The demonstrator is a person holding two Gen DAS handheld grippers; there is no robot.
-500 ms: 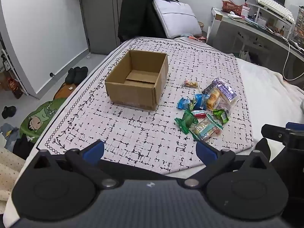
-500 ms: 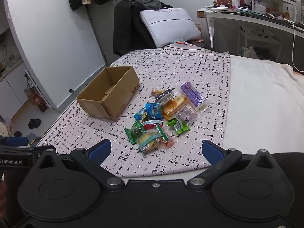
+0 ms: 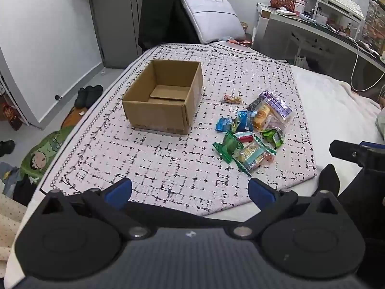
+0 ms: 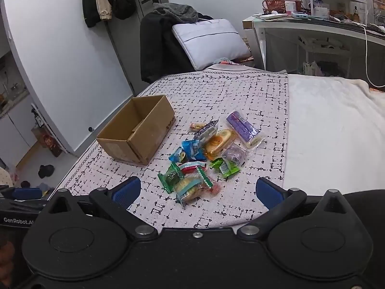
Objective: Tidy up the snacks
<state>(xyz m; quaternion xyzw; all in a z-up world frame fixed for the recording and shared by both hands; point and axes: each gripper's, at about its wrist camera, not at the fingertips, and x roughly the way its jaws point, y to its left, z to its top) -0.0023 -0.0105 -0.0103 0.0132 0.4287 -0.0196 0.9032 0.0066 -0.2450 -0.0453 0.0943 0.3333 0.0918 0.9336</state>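
Note:
An open, empty cardboard box stands on a patterned mat on the bed; it also shows in the right wrist view. A pile of wrapped snacks lies right of the box, also in the right wrist view. A small orange candy lies apart behind the pile. My left gripper is open and empty at the mat's near edge. My right gripper is open and empty, just short of the nearest biscuit packet.
A white blanket covers the bed right of the mat. A pillow and a dark jacket on a chair stand behind the bed. A cluttered desk is at the back right. Shoes and clothes lie on the floor at left.
Both grippers have moved slightly forward toward the mat; the box and snacks appear a little closer. Nothing was picked up.

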